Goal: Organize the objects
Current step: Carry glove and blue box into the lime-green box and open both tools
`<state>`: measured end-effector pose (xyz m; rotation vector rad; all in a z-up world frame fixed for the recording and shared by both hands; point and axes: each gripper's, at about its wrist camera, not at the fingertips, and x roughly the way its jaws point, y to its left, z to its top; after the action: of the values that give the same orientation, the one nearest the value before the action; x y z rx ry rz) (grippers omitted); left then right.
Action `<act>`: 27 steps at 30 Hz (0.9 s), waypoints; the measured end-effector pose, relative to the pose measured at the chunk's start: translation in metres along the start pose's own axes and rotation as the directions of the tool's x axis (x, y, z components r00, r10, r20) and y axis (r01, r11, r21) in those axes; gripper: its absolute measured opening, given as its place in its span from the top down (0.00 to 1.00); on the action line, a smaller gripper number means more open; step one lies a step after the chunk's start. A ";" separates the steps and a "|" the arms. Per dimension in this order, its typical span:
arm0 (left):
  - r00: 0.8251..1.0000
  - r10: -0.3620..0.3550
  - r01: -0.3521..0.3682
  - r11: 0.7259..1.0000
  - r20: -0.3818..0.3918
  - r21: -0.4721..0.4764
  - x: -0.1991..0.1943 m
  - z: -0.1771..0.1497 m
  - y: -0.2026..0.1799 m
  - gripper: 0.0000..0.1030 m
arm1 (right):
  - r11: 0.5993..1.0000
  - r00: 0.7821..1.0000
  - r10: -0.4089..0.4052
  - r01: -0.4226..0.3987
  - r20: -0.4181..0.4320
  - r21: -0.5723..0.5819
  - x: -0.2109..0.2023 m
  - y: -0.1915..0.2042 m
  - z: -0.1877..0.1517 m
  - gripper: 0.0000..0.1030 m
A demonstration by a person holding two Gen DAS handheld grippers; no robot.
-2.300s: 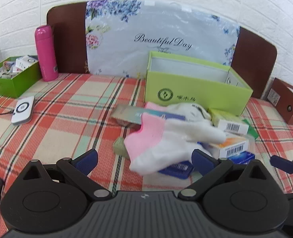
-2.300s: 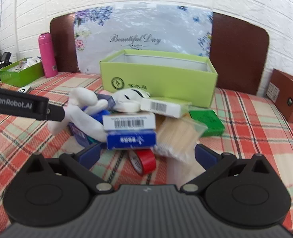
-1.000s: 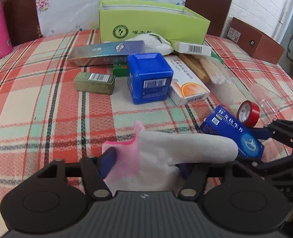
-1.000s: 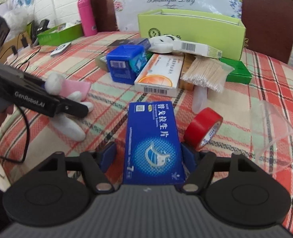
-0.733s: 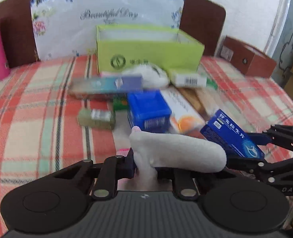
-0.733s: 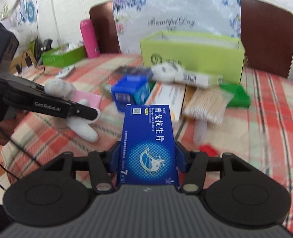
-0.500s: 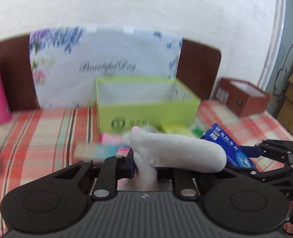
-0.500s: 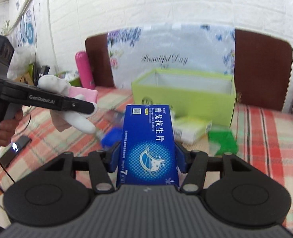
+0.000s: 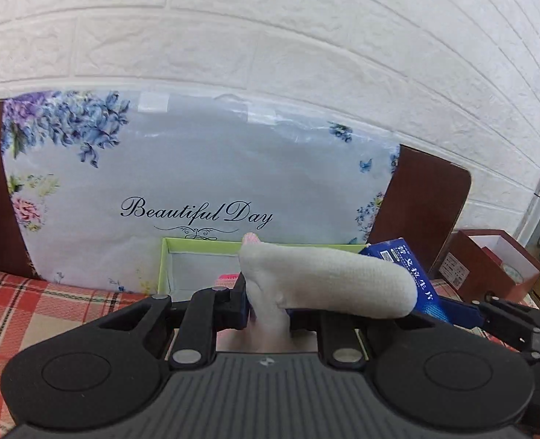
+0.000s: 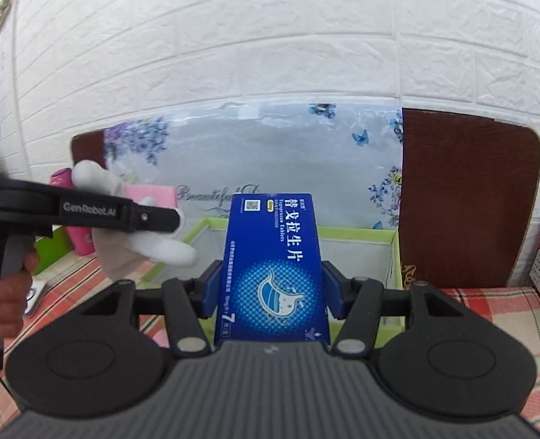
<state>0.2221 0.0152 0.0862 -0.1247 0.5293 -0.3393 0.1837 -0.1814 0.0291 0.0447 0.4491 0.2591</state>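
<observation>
**Sock and tablet box held above the green box**

The left gripper (image 9: 266,301) is clamped on a soft white sock (image 9: 325,281) with a pink cuff; its rounded toe droops rightward. The right gripper (image 10: 272,292) pinches a glossy blue tablet box (image 10: 273,263) by its long sides, its printed face up. Both hang over the open lime-green cardboard box (image 10: 357,234) on the plaid tablecloth (image 9: 50,300).

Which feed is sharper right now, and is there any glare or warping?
Left wrist view: crisp, "Beautiful Day" legible on the floral bag, which shows faint sheen; brick lines bow from fisheye. Right wrist view: blue medicine box sharp, the bag's lettering softer, wall equally curved; no harsh glare.
</observation>
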 end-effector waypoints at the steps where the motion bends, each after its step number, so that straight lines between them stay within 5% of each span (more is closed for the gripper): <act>1: 1.000 -0.001 0.001 1.000 -0.008 -0.007 0.011 0.003 0.003 0.83 | 1.000 1.000 -0.010 0.010 -0.011 0.004 0.014 -0.003 0.002 0.47; 8: 0.998 0.042 -0.043 0.999 -0.048 -0.004 0.065 0.009 0.023 0.82 | 0.999 0.990 -0.026 0.029 -0.140 0.024 0.097 -0.014 -0.003 0.47; 9: 0.998 0.043 -0.043 0.999 -0.040 -0.008 0.070 0.007 0.025 0.75 | 1.000 0.986 -0.013 0.017 -0.168 0.021 0.106 -0.013 -0.006 0.46; 11: 0.998 0.044 -0.045 0.999 -0.042 -0.022 0.075 0.003 0.030 0.31 | 1.000 0.975 0.023 -0.018 -0.220 0.021 0.122 -0.011 -0.013 0.40; 12: 0.997 0.070 -0.071 0.997 -0.036 -0.028 0.075 0.001 0.032 0.13 | 1.000 0.974 0.026 -0.023 -0.223 0.013 0.124 -0.010 -0.015 0.27; 14: 0.995 0.097 -0.097 0.995 0.004 -0.013 0.069 -0.004 0.033 0.13 | 1.000 0.980 0.019 -0.022 -0.196 -0.011 0.120 -0.010 -0.019 0.16; 16: 0.995 0.098 -0.098 0.995 0.011 0.002 0.061 -0.005 0.035 0.13 | 1.000 0.984 0.010 -0.015 -0.179 -0.026 0.111 -0.012 -0.017 0.15; 21: 0.995 0.092 -0.090 0.993 0.022 -0.079 0.027 0.000 0.035 0.13 | 1.000 0.994 0.001 -0.001 -0.105 0.005 0.063 -0.018 -0.003 0.01; 27: 0.993 0.119 -0.119 0.985 -0.012 -0.125 -0.035 -0.008 0.012 0.13 | 0.999 0.999 0.025 -0.024 -0.020 0.032 -0.017 -0.013 0.007 0.00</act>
<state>0.1931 0.0386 0.0931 -0.2131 0.5602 -0.1896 0.1750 -0.1985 0.0411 0.0784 0.4735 0.2770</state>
